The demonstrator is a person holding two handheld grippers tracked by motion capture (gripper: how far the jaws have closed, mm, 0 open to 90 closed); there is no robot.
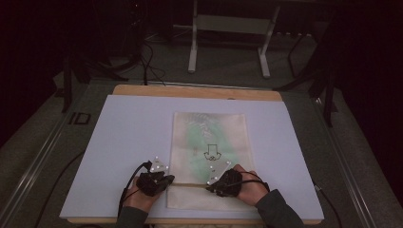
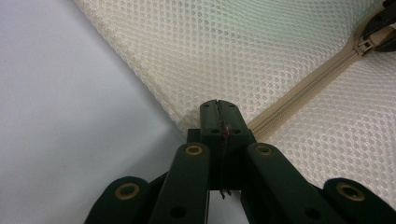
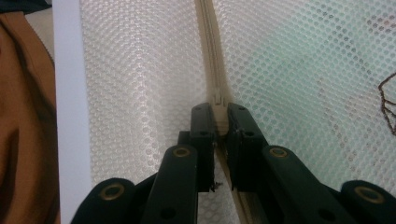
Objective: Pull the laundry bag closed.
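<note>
Cream honeycomb-mesh zip bag point(image 1: 209, 156) flat on the white bench point(image 1: 128, 142), green contents blurred.
Left gripper point(image 2: 218, 111) fingers pinch its corner by the beige zipper point(image 2: 303, 88); right gripper point(image 3: 219, 112) fingers clamp the slider point(image 3: 218, 99).

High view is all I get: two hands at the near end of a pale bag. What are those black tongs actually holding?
Observer: The left tongs are shut on the edge of the mesh bag, right where its beige zipper ends.
Operator: And the other pair?
Observer: The right tongs pinch the zipper's slider between their jaws.
Operator: Is the zipper open between the two?
Observer: No. In the left gripper view that stretch looks zipped shut.
</note>
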